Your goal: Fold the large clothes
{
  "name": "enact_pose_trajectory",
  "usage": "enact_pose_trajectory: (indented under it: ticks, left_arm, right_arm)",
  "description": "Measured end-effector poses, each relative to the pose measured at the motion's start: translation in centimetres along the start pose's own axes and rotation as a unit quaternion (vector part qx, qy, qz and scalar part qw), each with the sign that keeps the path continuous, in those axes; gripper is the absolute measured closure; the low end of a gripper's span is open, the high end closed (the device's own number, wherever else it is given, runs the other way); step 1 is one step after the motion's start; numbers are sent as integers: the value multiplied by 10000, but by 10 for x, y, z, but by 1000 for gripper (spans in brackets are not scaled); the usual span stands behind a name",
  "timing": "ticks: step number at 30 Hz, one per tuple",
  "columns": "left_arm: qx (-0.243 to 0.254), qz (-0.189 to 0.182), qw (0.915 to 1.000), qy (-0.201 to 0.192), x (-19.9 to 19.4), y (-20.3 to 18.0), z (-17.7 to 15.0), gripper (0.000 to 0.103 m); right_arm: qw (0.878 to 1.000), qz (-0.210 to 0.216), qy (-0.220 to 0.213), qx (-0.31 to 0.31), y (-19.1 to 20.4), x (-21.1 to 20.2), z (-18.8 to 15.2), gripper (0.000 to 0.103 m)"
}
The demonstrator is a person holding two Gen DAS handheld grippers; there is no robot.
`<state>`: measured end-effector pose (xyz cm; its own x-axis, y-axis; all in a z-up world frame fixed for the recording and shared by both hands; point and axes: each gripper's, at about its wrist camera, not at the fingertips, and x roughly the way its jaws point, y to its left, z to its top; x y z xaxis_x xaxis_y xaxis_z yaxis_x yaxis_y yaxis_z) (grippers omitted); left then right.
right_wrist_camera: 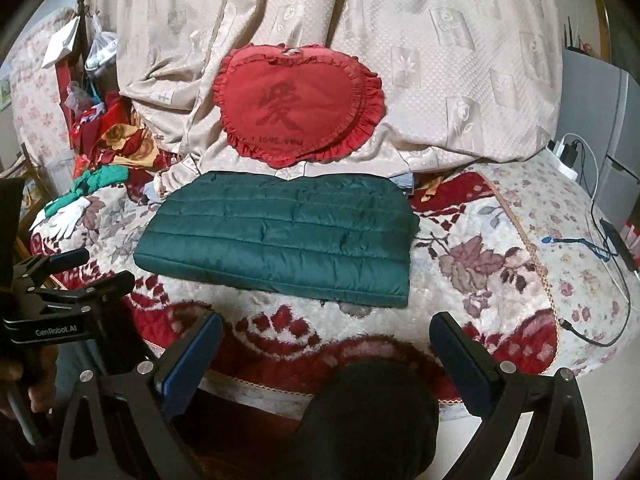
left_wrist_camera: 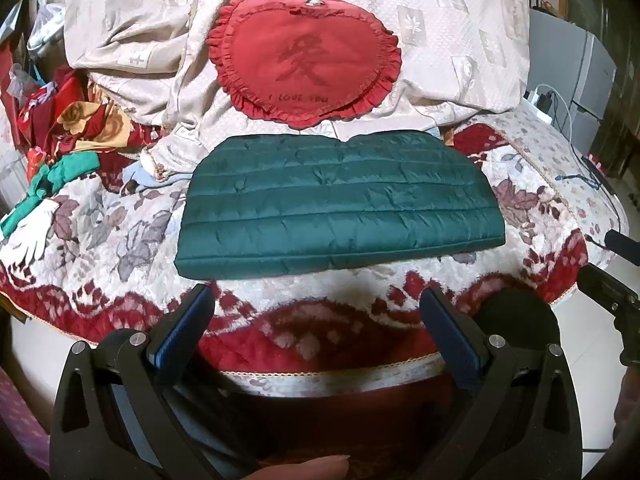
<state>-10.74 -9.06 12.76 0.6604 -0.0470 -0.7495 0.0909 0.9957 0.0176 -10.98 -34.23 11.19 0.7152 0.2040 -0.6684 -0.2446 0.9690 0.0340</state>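
A dark green quilted jacket [left_wrist_camera: 336, 200] lies folded into a flat rectangle on the floral bedspread [left_wrist_camera: 112, 232]; it also shows in the right wrist view [right_wrist_camera: 280, 236]. My left gripper [left_wrist_camera: 316, 300] is open and empty, held back from the jacket's near edge, over the bed's front edge. My right gripper [right_wrist_camera: 326, 328] is open and empty, also short of the jacket's near edge. The left gripper's body [right_wrist_camera: 52, 312] shows at the left of the right wrist view.
A red heart-shaped cushion [left_wrist_camera: 308, 60] leans on a beige quilt [left_wrist_camera: 460, 40] behind the jacket. Piled clothes and a white glove [left_wrist_camera: 36, 236] lie at the left. Cables and a power strip [right_wrist_camera: 568, 160] sit at the bed's right. A dark knee [right_wrist_camera: 372, 412] is below.
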Motion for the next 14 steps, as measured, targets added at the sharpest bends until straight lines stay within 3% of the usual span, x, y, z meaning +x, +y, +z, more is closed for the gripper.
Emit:
enact_pose_trajectory:
  ticks: [14]
  left_arm:
    - [-46,-47,10000,-47,2,-3,-1,0]
  right_arm:
    - [10000,26,21,20,-3,3,-3,0]
